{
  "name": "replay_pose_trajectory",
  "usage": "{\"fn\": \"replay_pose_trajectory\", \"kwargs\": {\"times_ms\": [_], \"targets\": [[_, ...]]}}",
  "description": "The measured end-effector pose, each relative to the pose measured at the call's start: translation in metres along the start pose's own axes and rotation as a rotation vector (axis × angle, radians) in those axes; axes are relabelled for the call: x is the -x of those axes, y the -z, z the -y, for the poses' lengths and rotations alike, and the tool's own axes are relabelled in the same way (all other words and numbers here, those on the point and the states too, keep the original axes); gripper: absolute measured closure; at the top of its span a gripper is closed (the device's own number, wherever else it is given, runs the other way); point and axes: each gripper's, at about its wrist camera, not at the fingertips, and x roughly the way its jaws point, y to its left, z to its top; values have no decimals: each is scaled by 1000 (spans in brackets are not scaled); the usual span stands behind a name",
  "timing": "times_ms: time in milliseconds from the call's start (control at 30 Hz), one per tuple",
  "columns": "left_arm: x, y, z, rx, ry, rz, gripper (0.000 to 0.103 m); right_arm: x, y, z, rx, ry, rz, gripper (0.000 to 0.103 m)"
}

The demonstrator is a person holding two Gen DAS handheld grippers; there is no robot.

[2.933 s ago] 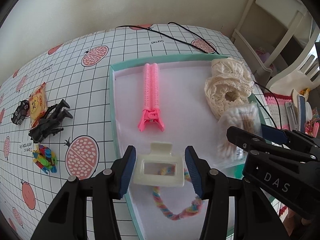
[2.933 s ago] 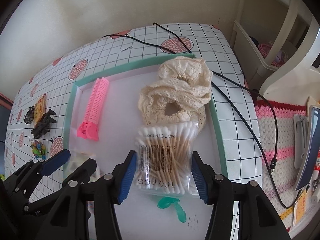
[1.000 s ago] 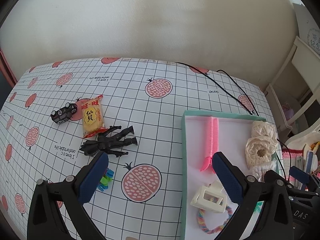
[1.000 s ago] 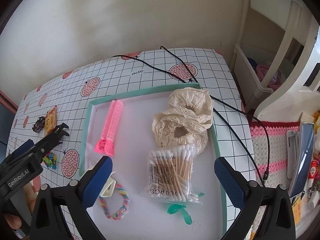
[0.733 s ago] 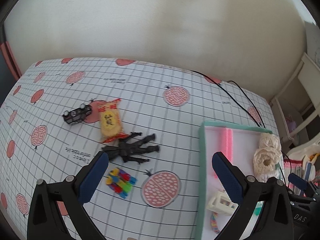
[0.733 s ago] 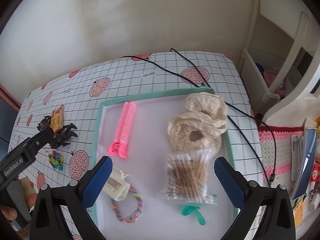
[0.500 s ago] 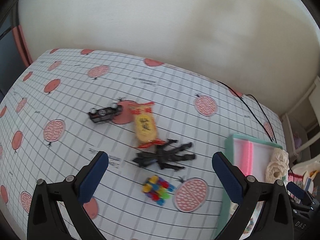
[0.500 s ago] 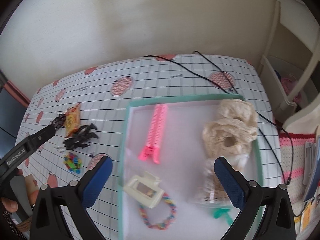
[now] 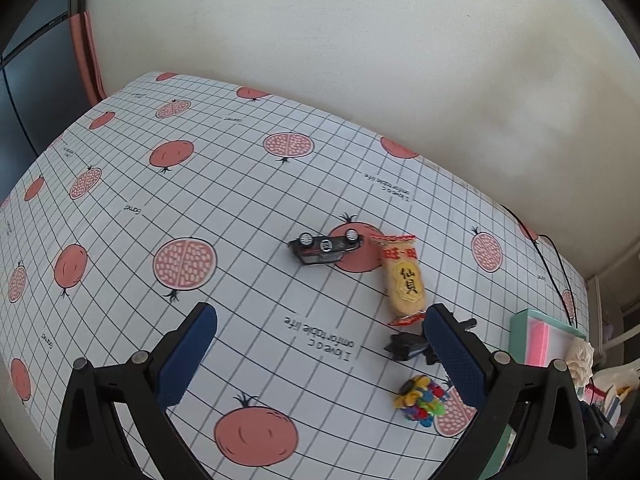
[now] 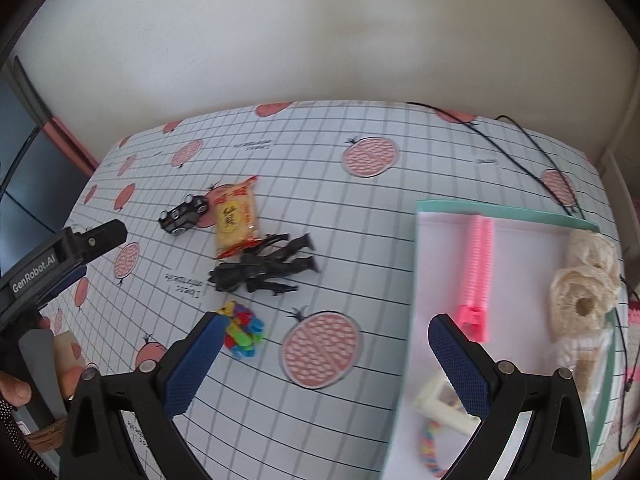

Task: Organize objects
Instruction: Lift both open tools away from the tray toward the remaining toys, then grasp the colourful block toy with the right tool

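Observation:
A black toy car, a yellow snack packet, a black action figure and a clump of coloured toy pieces lie loose on the pomegranate tablecloth. My left gripper is open and empty above the cloth, left of these. My right gripper is open and empty, between the coloured pieces and the teal tray. The tray holds a pink hair clip, cream lace scrunchies, a cream claw clip and a braided band.
A black cable runs across the back right of the table. The left gripper body and the hand holding it show at the right wrist view's left edge. A wall stands behind the table.
Both grippers opened, letting go of the claw clip and the cotton swab pack in the tray, then pulled back and swung left toward the loose toys.

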Motion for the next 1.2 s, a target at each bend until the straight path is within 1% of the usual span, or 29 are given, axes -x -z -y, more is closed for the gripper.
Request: {"fn": "replay_pose_trajectory", "kwargs": {"times_ms": [200, 367, 533, 600, 700, 800, 867, 1000, 1100, 1167, 1200], "targets": [[-5, -2, -13, 16, -19, -18, 0, -26, 5, -26, 22, -18, -39, 0], [-12, 0, -17, 14, -21, -32, 0, -45, 9, -42, 56, -14, -70, 0], [-14, 2, -14, 20, -25, -32, 0, -59, 13, -48, 68, -2, -90, 1], [-15, 3, -11, 11, -25, -33, 0, -64, 15, -48, 68, 4, -98, 3], [-17, 4, -8, 4, -19, -37, 0, -68, 16, -46, 67, 17, -101, 7], [-18, 5, -4, -6, -13, -38, 0, -67, 17, -40, 50, 8, -99, 11], [-20, 5, -1, -13, -7, -38, 0, -65, 16, -38, 46, 11, -93, 17], [-24, 7, 5, -21, 9, -45, 0, -63, 17, -33, 46, 14, -99, 24], [-29, 10, 10, -30, 22, -54, 0, -63, 19, -29, 53, 30, -118, 34], [-32, 11, 15, -37, 32, -56, 0, -63, 20, -27, 56, 42, -127, 43], [-34, 12, 18, -43, 37, -56, 0, -62, 21, -25, 58, 48, -129, 45]]}}
